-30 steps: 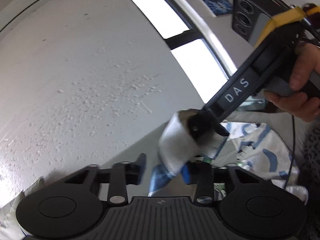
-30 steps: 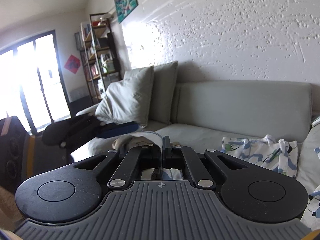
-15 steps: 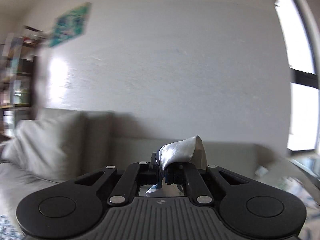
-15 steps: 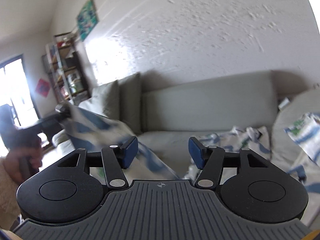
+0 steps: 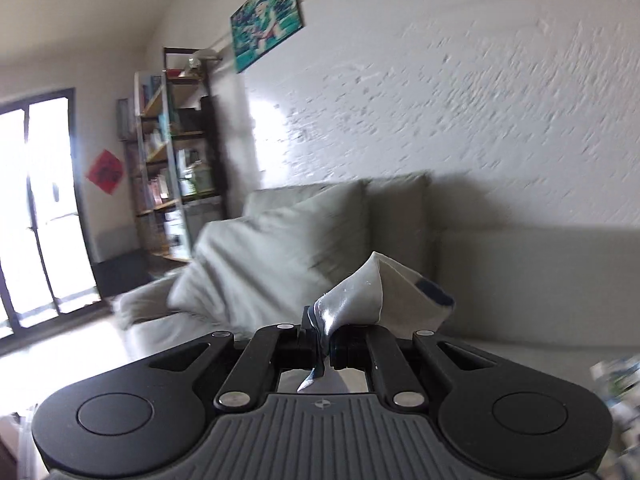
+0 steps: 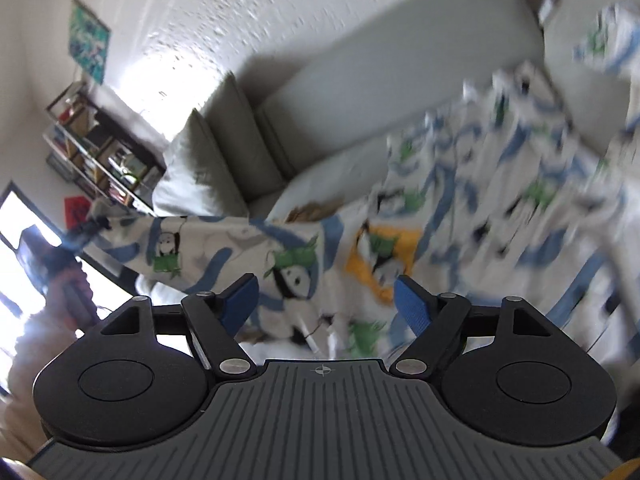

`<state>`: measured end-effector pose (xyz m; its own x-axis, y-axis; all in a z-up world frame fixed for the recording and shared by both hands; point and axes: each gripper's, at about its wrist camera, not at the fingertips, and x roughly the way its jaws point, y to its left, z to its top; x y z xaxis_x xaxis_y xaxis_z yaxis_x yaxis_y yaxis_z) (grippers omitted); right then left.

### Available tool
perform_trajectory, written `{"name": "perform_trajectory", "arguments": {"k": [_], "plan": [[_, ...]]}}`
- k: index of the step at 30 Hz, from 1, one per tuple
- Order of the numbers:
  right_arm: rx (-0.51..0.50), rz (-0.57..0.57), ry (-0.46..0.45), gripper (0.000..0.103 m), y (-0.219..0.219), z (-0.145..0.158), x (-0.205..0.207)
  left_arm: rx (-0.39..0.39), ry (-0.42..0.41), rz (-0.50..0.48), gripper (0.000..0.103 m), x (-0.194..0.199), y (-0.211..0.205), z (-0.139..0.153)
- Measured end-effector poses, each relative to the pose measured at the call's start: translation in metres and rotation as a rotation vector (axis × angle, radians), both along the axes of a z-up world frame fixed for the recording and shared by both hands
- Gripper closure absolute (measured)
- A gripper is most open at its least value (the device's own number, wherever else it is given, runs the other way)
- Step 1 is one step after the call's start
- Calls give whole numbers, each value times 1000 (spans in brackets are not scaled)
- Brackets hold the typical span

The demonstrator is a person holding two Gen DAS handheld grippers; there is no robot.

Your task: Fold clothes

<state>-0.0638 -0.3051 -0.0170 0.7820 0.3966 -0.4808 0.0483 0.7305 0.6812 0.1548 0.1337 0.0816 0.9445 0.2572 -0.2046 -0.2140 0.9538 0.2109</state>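
Up close, my left gripper [image 5: 326,338] is pinched tight on a white corner of the printed garment [image 6: 400,220], which pokes up past its tips. My right gripper [image 6: 326,300] is spreading its blue pads [image 6: 240,300] with nothing between them, just above the panda-print cloth draped over the grey sofa [image 6: 360,80]. Beyond stand cushions [image 5: 280,248], a bookshelf [image 5: 176,152] and a picture [image 5: 266,20] on the far wall.

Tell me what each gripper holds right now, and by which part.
The left gripper is shut on a corner of the panda-print garment. The right gripper holds nothing; its jaws are opening, with the fabric beyond them.
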Motion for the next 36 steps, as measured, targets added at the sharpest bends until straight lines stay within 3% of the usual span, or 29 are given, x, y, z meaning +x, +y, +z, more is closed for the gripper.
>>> {"name": "perform_trajectory", "arguments": {"k": [5,10,12,15,21,27,30,32,36], "plan": [[79,45,126,22,44,-43,37,-14,143,76,97,15,40,-38],[96,85,140,22,59,-52,47,-129,239,85,97,10,56,-65],[90,74,133,22,54,-51,43,-172,261,62,97,1,53,-68],[95,18,123,22,31,-46,28,-241,259,-50,98,-19,35,-57],[139,-214,-4,22,-36,-17,-29,-348,264,-378,98,-66,-41,-20],[21,-553,-256,20,-102,36,-109,-524,284,-709,98,-97,-144,0],[-20,-640,-326,19,-120,50,-136,-609,314,-840,98,-107,-202,2],[-31,-675,-346,19,-127,53,-147,-617,335,-913,98,-113,-242,-2],[-23,-719,-345,19,-141,47,-161,-575,407,-962,98,-119,-313,-31]]}}
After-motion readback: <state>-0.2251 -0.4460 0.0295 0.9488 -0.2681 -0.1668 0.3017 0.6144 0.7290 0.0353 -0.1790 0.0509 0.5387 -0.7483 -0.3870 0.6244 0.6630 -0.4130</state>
